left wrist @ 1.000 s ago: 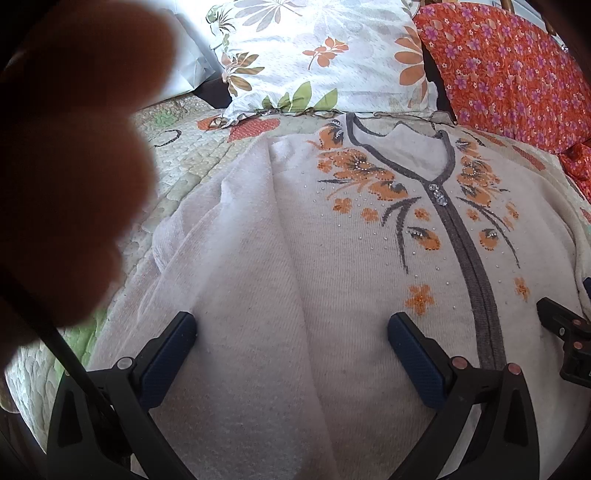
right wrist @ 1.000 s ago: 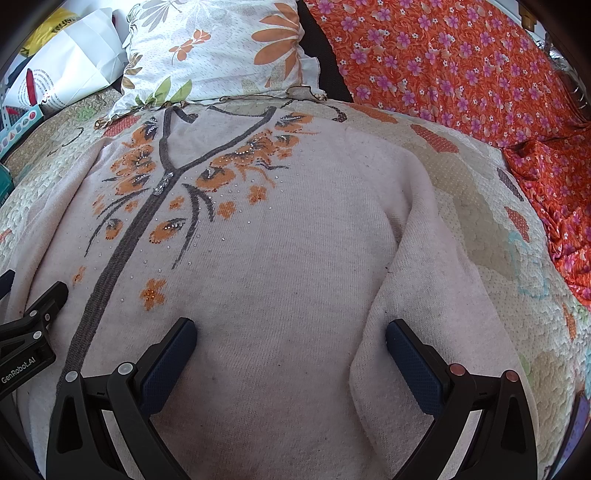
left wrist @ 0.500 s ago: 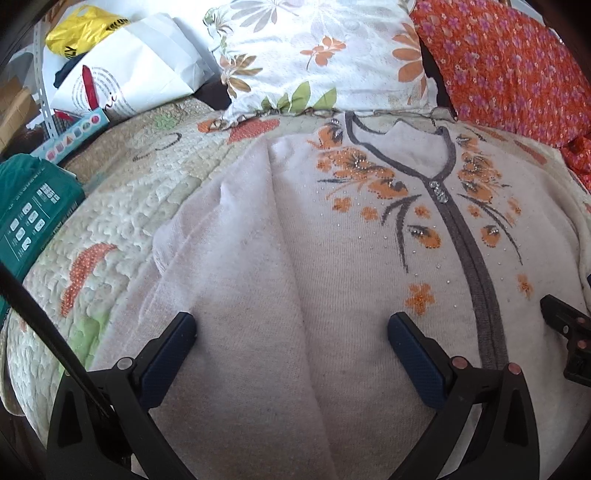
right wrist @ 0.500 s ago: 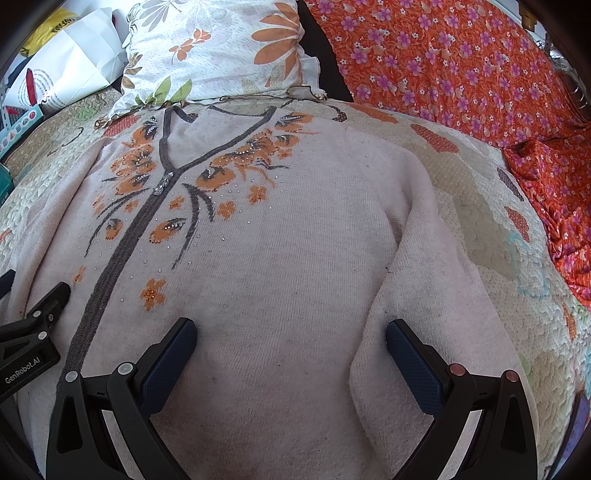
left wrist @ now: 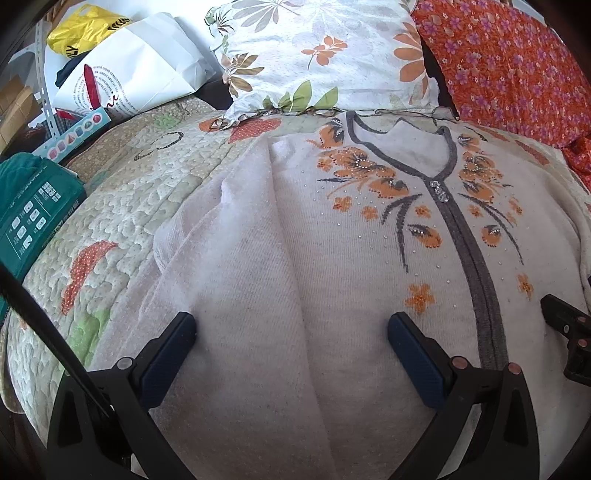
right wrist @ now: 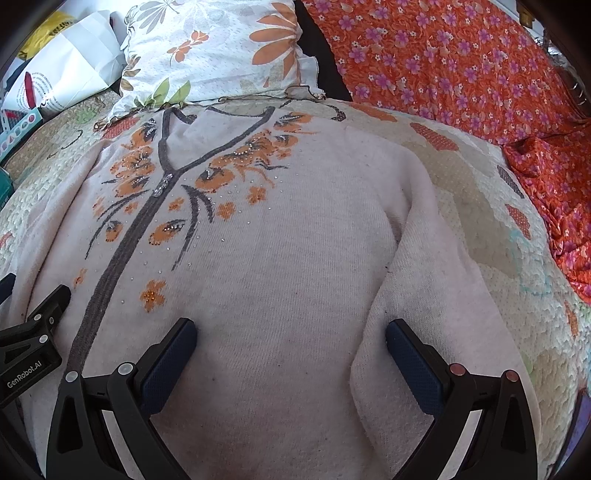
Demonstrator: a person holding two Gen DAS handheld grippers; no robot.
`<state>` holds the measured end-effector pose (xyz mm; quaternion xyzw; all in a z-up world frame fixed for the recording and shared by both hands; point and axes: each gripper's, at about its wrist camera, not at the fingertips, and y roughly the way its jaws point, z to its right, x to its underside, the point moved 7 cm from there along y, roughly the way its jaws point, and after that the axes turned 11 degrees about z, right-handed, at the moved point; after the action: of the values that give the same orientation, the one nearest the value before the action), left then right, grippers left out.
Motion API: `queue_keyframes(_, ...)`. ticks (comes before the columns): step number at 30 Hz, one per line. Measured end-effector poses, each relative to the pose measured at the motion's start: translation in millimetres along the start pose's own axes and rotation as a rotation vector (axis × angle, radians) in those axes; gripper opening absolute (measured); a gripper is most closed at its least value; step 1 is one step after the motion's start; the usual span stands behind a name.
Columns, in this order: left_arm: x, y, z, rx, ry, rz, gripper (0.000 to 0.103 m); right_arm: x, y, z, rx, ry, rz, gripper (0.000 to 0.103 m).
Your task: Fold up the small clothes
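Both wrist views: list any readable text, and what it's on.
"GenRobot.AI": on the left tongs, seen at the left edge of the right wrist view.
Yellow bag: black letters, only fragments show, not readable.
White paper bag: rings of small print and a cursive word, too blurred to read.
Green box: white icons and small print, too small to read.
Sweater: no text.

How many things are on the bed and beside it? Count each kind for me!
Sweaters: 1, the cream sweater
Pillows: 1, the flowered pillow
Orange flowered cloths: 1
Bags: 2, white paper bag and yellow plastic bag
Green boxes: 1
Total: 6
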<state>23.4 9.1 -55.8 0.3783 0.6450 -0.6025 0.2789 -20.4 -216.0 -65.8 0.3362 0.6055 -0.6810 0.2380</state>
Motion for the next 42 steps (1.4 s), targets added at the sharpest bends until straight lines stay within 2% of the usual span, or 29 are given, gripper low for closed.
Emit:
queue_keyframes(2, -0.4, 1.1, 0.6, -0.014, -0.013, -0.021, 0.103, -0.5, 0.8, 0.0, -0.002, 0.001, -0.004, 0.103)
queue_keyframes(4, -0.3, 3.7, -2.6, -0.023, -0.076, -0.076, 0.103, -0.5, 0.8, 1.1, -0.011, 0.009, -0.002, 0.103)
queue_keyframes(6, 0.3, 2.7, -1.4, -0.019, -0.065, -0.098, 0.103, -0.3, 0.2, 2.6, -0.021, 0.022, 0.003, 0.103)
queue_keyframes(9, -5.2, -3.5, -2.0, 0.091, 0.004, -0.186, 0.097, -0.9, 0.1, 3.0, -0.026, 0.024, -0.002, 0.103)
queue_keyframes(10, -11.1, -12.2, -11.8, 0.127, -0.003, -0.215, 0.088, -0.7, 0.3, 2.3, -0.027, 0.022, -0.003, 0.103)
queue_keyframes(12, -23.1, -29.3, -35.9, 0.132, -0.033, -0.185, 0.087, -0.7, 0.5, 1.9, -0.026, 0.017, -0.004, 0.103)
queue_keyframes(13, -31.4, -42.0, -54.7, 0.119, -0.045, -0.14, 0.087, -0.7, 0.4, 1.9, -0.026, 0.016, -0.005, 0.103)
queue_keyframes(14, -37.3, -53.2, -71.2, 0.099, -0.039, -0.094, 0.087, -0.4, 0.4, 1.6, -0.024, 0.014, -0.005, 0.103)
queue_keyframes(16, -39.4, -69.2, -102.4, 0.012, 0.009, -0.039, 0.087, -0.8, 0.3, 1.2, -0.016, 0.011, -0.002, 0.103)
queue_keyframes(17, -34.8, -73.0, -113.6, -0.019, 0.029, -0.042, 0.087, -0.8, 0.3, 1.1, -0.014, 0.009, -0.002, 0.103)
queue_keyframes(18, -27.0, -74.3, -120.2, -0.018, 0.033, -0.063, 0.087, -0.8, 0.2, 1.0, -0.013, 0.009, -0.001, 0.103)
queue_keyframes(19, -11.8, -73.7, -123.5, 0.029, 0.01, -0.123, 0.087, -0.9, 0.2, 0.9, -0.013, 0.008, -0.001, 0.103)
queue_keyframes(23, 30.4, -69.5, -117.0, 0.163, -0.109, -0.258, 0.086, -1.2, 0.2, 1.0, -0.012, 0.009, 0.0, 0.103)
queue_keyframes(24, 39.3, -65.7, -112.4, 0.188, -0.116, -0.277, 0.081, -1.3, 0.1, 0.9, -0.011, 0.009, 0.001, 0.103)
queue_keyframes(25, 45.3, -62.1, -108.4, 0.206, -0.114, -0.3, 0.054, -1.5, 0.1, 1.2, -0.011, 0.008, 0.002, 0.103)
queue_keyframes(26, 51.6, -58.6, -106.7, 0.182, -0.09, -0.318, 0.039, -1.5, -0.1, 1.3, -0.011, 0.008, 0.003, 0.103)
queue_keyframes(27, 50.5, -61.7, -105.7, 0.177, -0.081, -0.294, 0.033, -1.7, -0.4, 1.5, -0.01, 0.008, 0.003, 0.103)
queue_keyframes(28, 47.6, -67.5, -104.3, 0.187, -0.072, -0.279, 0.007, -1.8, -0.5, 1.7, -0.009, 0.008, 0.004, 0.103)
queue_keyframes(31, 34.0, -84.0, -112.1, 0.208, -0.097, -0.239, 0.008, -2.0, -0.9, 2.4, -0.009, 0.008, 0.007, 0.103)
queue_keyframes(36, 9.4, -93.2, -134.6, 0.187, -0.137, -0.193, 0.008, -2.0, -1.4, 3.4, -0.009, 0.009, 0.009, 0.103)
queue_keyframes(38, -4.1, -89.0, -153.6, 0.104, -0.14, -0.167, 0.001, -1.7, -1.6, 3.6, -0.011, 0.011, 0.01, 0.103)
queue_keyframes(42, -18.0, -82.2, -211.4, -0.051, -0.208, -0.15, 0.001, -1.3, -1.8, 3.6, -0.012, 0.012, 0.012, 0.103)
